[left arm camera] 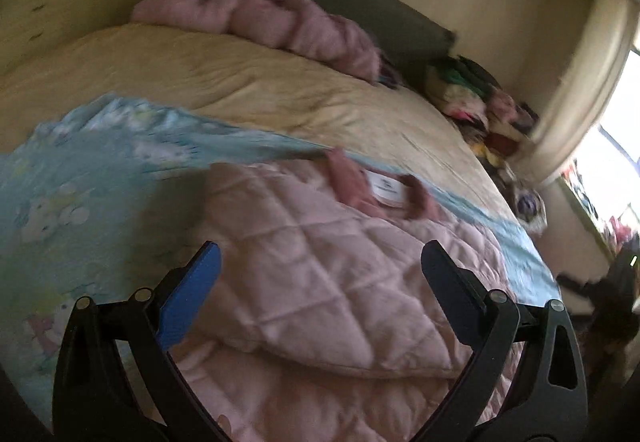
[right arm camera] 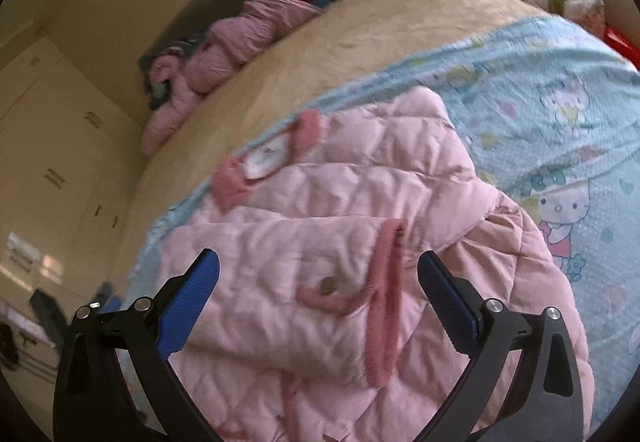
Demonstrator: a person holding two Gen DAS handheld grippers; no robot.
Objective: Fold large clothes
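A pink quilted jacket (left arm camera: 320, 274) lies on a light blue cartoon-print sheet (left arm camera: 80, 177) spread over a bed. Its collar with a white label (left arm camera: 386, 187) points toward the headboard. My left gripper (left arm camera: 320, 254) hovers open just above the jacket's body, nothing between its fingers. In the right wrist view the same jacket (right arm camera: 340, 201) has a sleeve folded across its front, with a darker pink ribbed cuff (right arm camera: 386, 302) and a snap button (right arm camera: 329, 285). My right gripper (right arm camera: 318, 262) is open above that sleeve, holding nothing.
A beige bedspread (left arm camera: 240, 81) covers the rest of the bed. Another pink padded garment (left arm camera: 260, 21) is bunched by the dark headboard (left arm camera: 360, 1). A heap of mixed clothes (left arm camera: 480, 97) sits at the far bedside. Cream wardrobe doors (right arm camera: 52, 161) stand beside the bed.
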